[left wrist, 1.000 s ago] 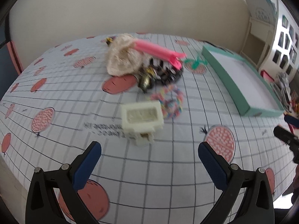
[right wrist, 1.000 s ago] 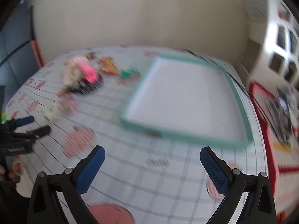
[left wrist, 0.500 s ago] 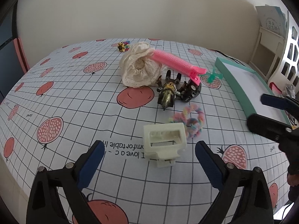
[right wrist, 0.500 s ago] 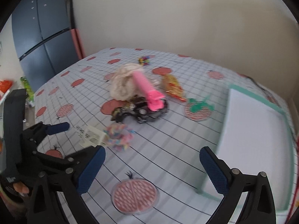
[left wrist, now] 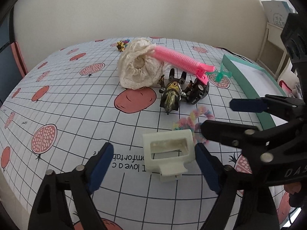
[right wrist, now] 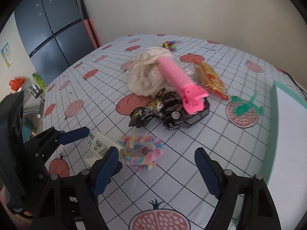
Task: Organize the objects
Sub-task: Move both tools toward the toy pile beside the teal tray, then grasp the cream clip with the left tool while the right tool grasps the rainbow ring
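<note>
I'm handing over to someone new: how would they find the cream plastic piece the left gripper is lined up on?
Start at the teal tray on the pomegranate tablecloth and come toward the near edge, past the pastel scrunchie. The cream plastic piece lies between the open left gripper fingers: the only blocky, single-coloured thing, with a rectangular window.

Plain cream wall (left wrist: 134,9) behind tabletop with white grid cloth, pomegranate print (right wrist: 191,182). Dark blue-grey fridge (right wrist: 49,25) at left, white shelf unit (left wrist: 274,44) at right. Soft daylight.
</note>
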Available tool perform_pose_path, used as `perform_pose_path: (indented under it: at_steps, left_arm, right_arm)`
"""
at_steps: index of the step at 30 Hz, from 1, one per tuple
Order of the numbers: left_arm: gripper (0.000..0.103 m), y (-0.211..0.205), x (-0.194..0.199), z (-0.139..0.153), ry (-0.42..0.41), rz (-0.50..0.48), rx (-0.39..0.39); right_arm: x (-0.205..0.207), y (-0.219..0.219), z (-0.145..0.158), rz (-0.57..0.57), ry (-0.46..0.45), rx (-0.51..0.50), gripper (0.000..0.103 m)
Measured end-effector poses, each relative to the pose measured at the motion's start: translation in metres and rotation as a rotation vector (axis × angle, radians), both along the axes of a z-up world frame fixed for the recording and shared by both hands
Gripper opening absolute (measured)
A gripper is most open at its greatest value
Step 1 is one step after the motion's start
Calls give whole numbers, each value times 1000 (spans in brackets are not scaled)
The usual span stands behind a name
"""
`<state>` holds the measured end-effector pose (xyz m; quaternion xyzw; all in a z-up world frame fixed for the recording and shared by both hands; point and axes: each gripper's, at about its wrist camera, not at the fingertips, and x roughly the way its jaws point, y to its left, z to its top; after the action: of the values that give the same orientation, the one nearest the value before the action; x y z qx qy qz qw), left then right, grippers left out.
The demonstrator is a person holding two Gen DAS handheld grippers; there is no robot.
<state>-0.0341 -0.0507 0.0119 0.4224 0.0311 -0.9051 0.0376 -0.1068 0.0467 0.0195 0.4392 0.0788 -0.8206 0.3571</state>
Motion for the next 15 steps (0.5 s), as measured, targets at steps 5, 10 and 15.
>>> perform_pose_path:
  at_steps: [5, 10, 15]
  left_arm:
    - [84, -1, -3, -3, -1, 2, 6]
    - [72, -3, -5, -6, -16, -5, 36]
    - [65, 0, -6, -6, -9, -9, 29]
  right_arm:
    - [-3, -7, -8, 19, -26, -2, 75]
    - [-6, -12, -14, 28, -46, -11, 64]
    - [-6, -13, -14, 35, -62, -28, 54]
